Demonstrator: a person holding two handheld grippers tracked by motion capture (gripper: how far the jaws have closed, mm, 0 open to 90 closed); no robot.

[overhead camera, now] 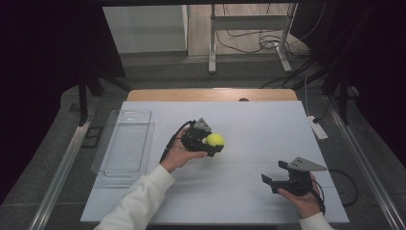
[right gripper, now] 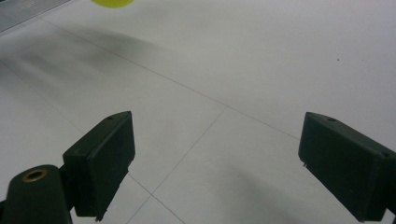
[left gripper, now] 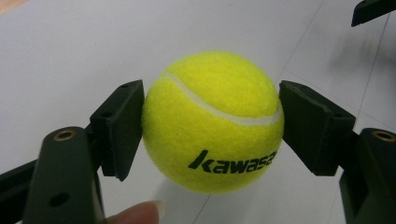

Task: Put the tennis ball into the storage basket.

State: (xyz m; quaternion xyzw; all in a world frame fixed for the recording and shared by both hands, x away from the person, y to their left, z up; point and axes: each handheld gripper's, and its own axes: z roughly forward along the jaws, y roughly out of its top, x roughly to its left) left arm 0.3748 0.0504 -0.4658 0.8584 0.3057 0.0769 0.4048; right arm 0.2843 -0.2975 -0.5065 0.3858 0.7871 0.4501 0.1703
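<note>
— Tennis ball (left gripper: 212,122): where is it?

— Pinched in my left gripper (overhead camera: 205,139), pads pressing both its sides, lifted off the table (overhead camera: 268,124) near the middle.

— How do I carry it well?

— I'd say hold the squeeze steady and travel level; it's round and could slip.

— And the clear tray (overhead camera: 125,142)?

— At nine o'clock from the ball, nothing in it.

— Your right gripper (overhead camera: 276,176)?

— Jaws spread wide, holding nothing, at four o'clock.
</note>
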